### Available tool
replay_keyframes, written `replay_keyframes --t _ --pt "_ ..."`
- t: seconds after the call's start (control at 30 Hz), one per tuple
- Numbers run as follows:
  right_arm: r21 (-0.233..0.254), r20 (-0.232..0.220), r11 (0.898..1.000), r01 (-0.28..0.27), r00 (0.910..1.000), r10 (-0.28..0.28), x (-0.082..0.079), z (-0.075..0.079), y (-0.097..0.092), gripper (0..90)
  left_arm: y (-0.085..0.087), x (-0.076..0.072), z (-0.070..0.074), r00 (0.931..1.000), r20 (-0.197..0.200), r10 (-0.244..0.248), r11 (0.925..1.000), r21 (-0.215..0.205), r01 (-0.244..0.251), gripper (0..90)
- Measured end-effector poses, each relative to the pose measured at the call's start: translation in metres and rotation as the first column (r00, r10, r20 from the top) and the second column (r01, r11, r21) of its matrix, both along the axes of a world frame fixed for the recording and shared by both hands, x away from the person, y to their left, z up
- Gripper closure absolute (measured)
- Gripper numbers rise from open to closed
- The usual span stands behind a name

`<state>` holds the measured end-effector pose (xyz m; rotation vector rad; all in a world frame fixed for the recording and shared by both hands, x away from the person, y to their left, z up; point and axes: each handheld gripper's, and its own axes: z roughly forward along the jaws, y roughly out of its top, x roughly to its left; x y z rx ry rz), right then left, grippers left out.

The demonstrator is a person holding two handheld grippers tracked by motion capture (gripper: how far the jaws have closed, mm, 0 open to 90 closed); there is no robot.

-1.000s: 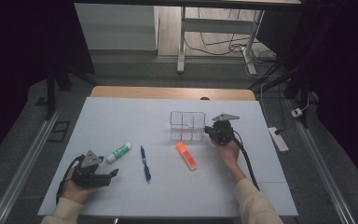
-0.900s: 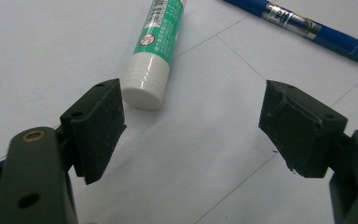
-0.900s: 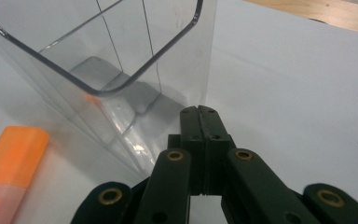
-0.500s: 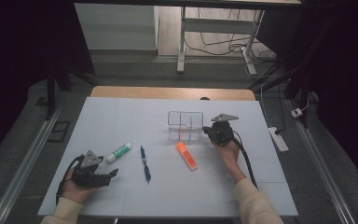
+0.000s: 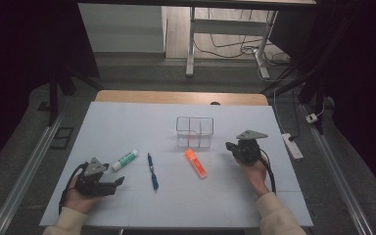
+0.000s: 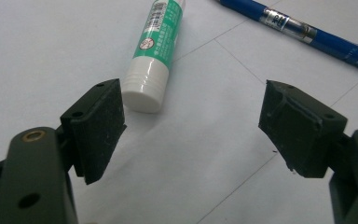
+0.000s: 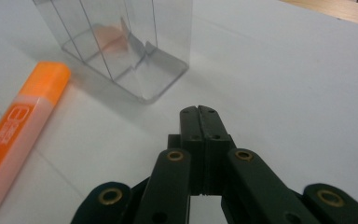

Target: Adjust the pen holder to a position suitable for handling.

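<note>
A clear plastic organizer box point(image 5: 195, 131) point(image 7: 121, 46) with dividers stands upright at the table's middle. An orange highlighter point(image 5: 196, 163) point(image 7: 14, 126) lies in front of it. A blue pen point(image 5: 152, 171) point(image 6: 303, 32) and a green-and-white glue stick point(image 5: 125, 160) point(image 6: 154, 51) lie to the left. My right gripper point(image 5: 231, 147) point(image 7: 199, 112) is shut with nothing in it, to the right of the box and pointing toward it. My left gripper point(image 5: 118, 182) point(image 6: 193, 121) rests open at the front left, jaws wide apart, with the glue stick's cap just beyond its left fingertip.
The white table top point(image 5: 127, 122) ends in a wooden strip at the far edge. A power strip point(image 5: 293, 146) lies off the table's right edge. Desk legs and cables stand on the floor beyond.
My right gripper has drawn back to the right, away from the clear box. The left hand and the objects have stayed put.
</note>
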<state>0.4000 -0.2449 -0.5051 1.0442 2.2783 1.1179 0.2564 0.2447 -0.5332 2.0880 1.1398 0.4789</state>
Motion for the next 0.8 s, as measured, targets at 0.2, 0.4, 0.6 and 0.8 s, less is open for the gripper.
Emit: replay_keyframes --t 0.2,0.4,0.6,0.8 --pt "0.008 0.016 0.999 -0.033 0.9993 0.033 -0.015 0.0 -0.011 89.2 0.0 0.0 0.0 1.0 0.001 -0.003 1.0 -0.002 0.003 22.4" --pt "0.037 0.025 0.997 -0.062 0.9978 0.061 -0.036 0.002 -0.024 74.5 0.0 0.0 0.0 1.0 0.002 -0.003 1.0 0.001 0.003 22.5" --pt "0.071 0.029 0.994 -0.082 0.9964 0.08 -0.052 0.003 -0.036 56.7 0.0 0.001 0.0 1.0 0.003 0.0 1.0 -0.002 0.0 22.5" --pt "0.067 0.053 0.99 -0.121 0.9917 0.117 -0.064 0.003 -0.036 45.3 0.0 0.001 0.001 1.0 0.005 -0.003 1.0 -0.002 0.003 22.5"
